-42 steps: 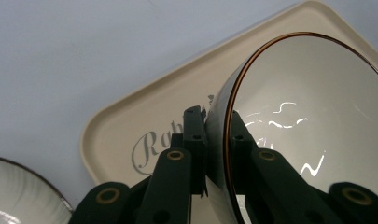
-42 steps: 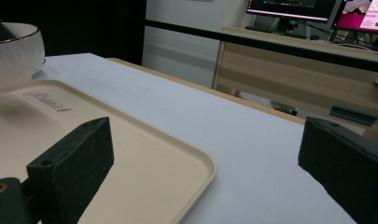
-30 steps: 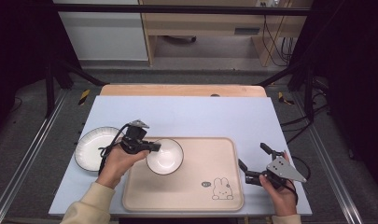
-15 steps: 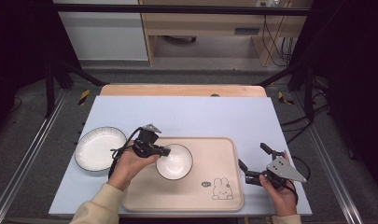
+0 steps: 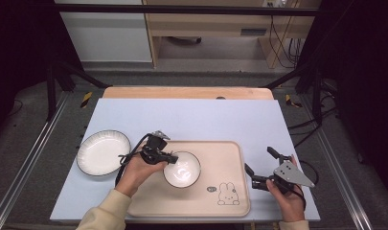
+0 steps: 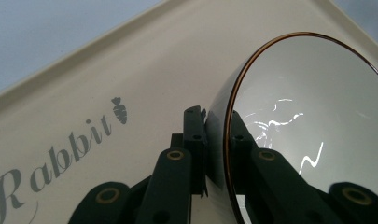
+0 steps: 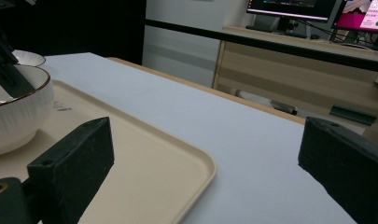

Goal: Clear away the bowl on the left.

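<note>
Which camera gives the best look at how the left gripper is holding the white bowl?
The left gripper view: its jaws clamp the bowl's rim, one inside and one outside. The high view shows the left gripper at the bowl's left edge on the tray, the pinch too small. The right gripper view shows the bowl's side.

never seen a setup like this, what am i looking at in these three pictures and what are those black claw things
A person sits at a table holding a hand-operated two-jaw gripper in each hand. One picture comes from a fixed camera above; the other two come from cameras riding on each gripper, looking along its black jaws. On the table lie a beige tray printed with a rabbit, and a white plate to its left. The left gripper is clamped on the rim of a white bowl over the tray, one jaw inside, one outside. The right gripper is open and empty beside the tray's right edge.
</note>
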`<state>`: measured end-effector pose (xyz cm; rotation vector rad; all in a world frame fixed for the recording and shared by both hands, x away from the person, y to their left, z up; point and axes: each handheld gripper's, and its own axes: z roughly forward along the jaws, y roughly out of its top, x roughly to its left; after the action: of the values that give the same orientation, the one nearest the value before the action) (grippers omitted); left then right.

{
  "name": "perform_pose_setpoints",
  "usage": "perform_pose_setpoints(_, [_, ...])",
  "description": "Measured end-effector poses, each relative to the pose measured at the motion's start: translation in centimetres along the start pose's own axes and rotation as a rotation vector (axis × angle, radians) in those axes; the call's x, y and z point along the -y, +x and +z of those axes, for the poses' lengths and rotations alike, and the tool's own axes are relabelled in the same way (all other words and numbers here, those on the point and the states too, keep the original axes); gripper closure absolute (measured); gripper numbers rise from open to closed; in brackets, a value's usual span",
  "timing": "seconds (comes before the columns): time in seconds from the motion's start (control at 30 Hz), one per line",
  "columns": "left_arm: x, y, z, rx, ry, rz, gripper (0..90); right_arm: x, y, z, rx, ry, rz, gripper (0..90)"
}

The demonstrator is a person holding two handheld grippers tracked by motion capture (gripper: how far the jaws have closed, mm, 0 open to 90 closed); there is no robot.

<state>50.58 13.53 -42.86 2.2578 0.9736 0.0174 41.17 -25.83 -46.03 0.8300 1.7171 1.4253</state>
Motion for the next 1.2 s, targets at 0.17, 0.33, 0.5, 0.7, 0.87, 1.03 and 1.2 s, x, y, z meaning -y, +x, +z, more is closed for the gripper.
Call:
perform_pose_setpoints(0.17, [0.1,0.1,0.5,0.001,0.012,0.001,82.4,0.0,0.0,0.0,-0.007,0.000,0.001,4.0])
perform_pose_setpoints(0.33, [0.1,0.1,0.7,0.005,0.004,-0.014,82.4,0.0,0.1,0.1,-0.009,0.004,-0.002,3.8])
perform_pose_setpoints(0.5, [0.1,0.2,0.8,0.012,0.006,-0.022,82.4,0.0,0.1,0.1,-0.007,0.006,0.001,3.7])
perform_pose_setpoints(0.7, [0.0,0.4,0.9,0.018,0.007,-0.033,82.4,0.0,0.1,0.1,-0.007,0.007,0.000,3.7])
perform_pose_setpoints(0.87, [-0.1,0.4,1.0,0.020,0.007,-0.039,82.4,0.0,0.1,0.1,-0.007,0.009,0.002,3.7])
perform_pose_setpoints(1.03, [-0.1,0.5,1.1,0.020,0.013,-0.033,82.5,0.1,0.1,0.1,-0.008,0.008,0.003,3.7])
perform_pose_setpoints(1.2, [-0.1,0.6,1.3,0.018,0.011,-0.041,82.5,0.1,0.1,0.1,-0.009,0.009,0.004,3.7])
